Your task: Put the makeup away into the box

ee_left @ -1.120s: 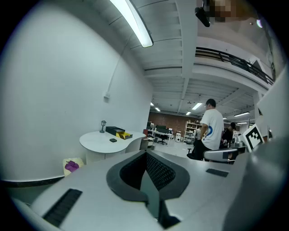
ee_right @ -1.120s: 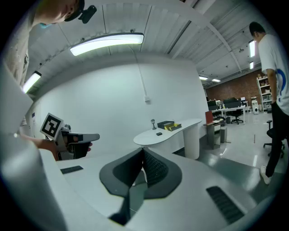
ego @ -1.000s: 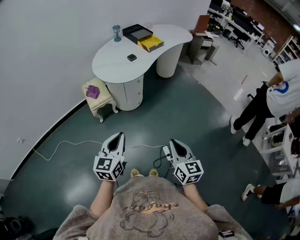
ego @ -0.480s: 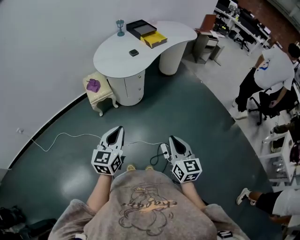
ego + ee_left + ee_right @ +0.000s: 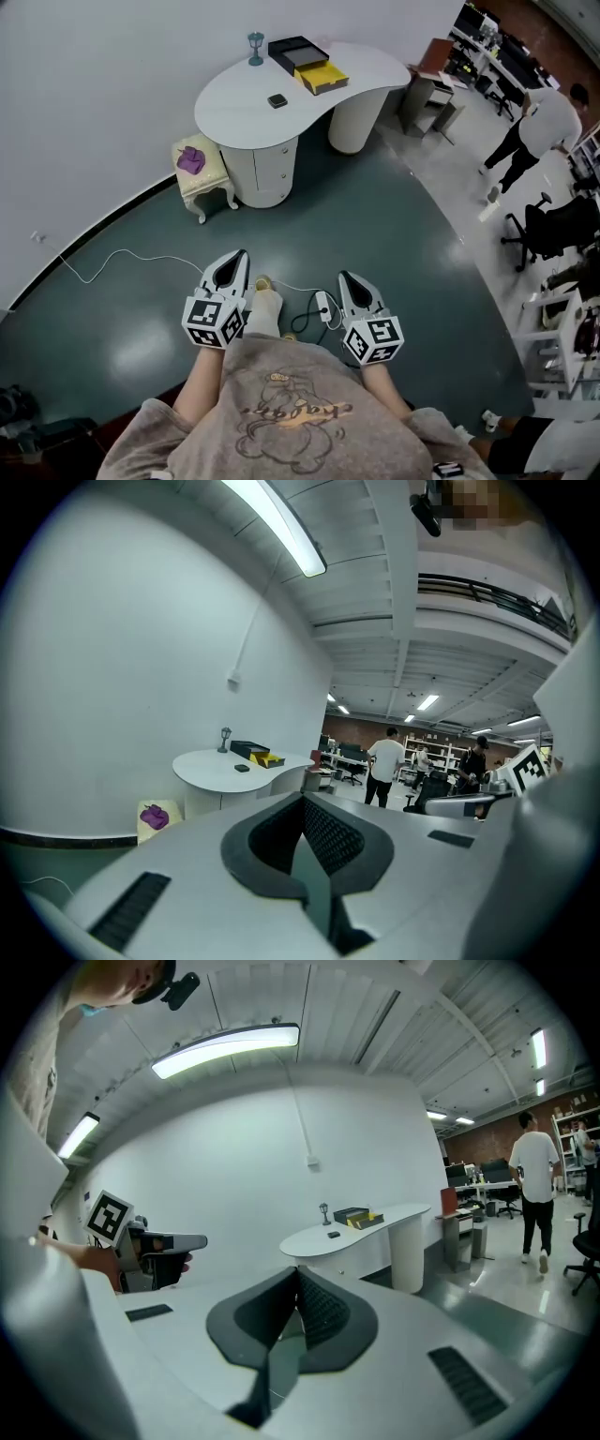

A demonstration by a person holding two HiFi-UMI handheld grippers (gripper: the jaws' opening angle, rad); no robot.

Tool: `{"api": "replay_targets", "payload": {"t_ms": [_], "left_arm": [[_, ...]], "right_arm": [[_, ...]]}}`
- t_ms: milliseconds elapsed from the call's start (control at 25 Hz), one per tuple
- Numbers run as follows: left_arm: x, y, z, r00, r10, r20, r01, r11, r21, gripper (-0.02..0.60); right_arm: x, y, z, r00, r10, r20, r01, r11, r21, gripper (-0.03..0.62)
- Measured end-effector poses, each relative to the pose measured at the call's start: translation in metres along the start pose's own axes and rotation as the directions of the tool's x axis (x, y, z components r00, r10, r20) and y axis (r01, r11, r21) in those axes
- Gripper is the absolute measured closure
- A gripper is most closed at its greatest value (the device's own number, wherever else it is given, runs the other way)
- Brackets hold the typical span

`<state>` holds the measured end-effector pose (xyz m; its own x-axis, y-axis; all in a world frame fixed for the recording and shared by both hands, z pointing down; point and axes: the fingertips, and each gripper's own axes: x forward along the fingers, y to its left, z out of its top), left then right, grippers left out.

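Black and small, the square makeup compact [image 5: 277,100] lies flat on the white kidney-shaped table [image 5: 234,112], out in the open near the middle of the top. Just behind it, toward the wall, stand the black open box [image 5: 298,53] and a yellow tray [image 5: 324,81] touching the box's near corner. A teal goblet-shaped ornament [image 5: 255,47] stands to the left of them.

We judge the compact to be light, rigid and smooth-shelled, so likely to slip. Its contents are probably brittle if it is dropped. Because it sits so low on the table, we would pinch it across two opposite side edges, keeping the pads low and level. We would not press on the lid.

A cream stool [image 5: 202,178] carrying a purple bundle [image 5: 191,159] stands beside the table base. A dark green floor [image 5: 394,234] with a white cable [image 5: 122,258] lies between us and the table, which is well apart from us.

Our left gripper [image 5: 234,262] and right gripper [image 5: 349,284] are held in front of our chest. Each has its jaws pressed together with nothing between them.
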<state>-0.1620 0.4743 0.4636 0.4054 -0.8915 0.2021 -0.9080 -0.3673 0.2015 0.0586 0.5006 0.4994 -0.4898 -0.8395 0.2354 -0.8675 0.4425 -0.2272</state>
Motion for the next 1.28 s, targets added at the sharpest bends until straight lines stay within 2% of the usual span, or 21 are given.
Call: {"api": "replay_targets", "payload": {"t_ms": [200,520,960,1280], "left_arm": [[0.015,0.006,0.005,1.000,0.004,0.013,-0.004,1.000,0.006,0.561],[0.069,0.026,0.014,1.000,0.014,0.025,-0.014,1.000,-0.008,0.561],[0.164,0.072,0.052,1.000,-0.020,0.020,0.021,0.999,-0.032,0.561],[0.235,0.113,0.083,0.998,-0.065,-0.008,0.065,0.998,-0.018,0.561]], "right_arm": [[0.018,-0.008,0.002,1.000,0.023,-0.006,-0.023,1.000,-0.002,0.591],[0.057,-0.041,0.010,1.000,0.002,-0.006,-0.002,1.000,0.004,0.591],[0.149,-0.073,0.044,1.000,-0.017,-0.024,0.017,1.000,0.008,0.591],[0.220,-0.093,0.076,0.998,-0.045,-0.032,0.046,0.999,0.002,0.591]]}}
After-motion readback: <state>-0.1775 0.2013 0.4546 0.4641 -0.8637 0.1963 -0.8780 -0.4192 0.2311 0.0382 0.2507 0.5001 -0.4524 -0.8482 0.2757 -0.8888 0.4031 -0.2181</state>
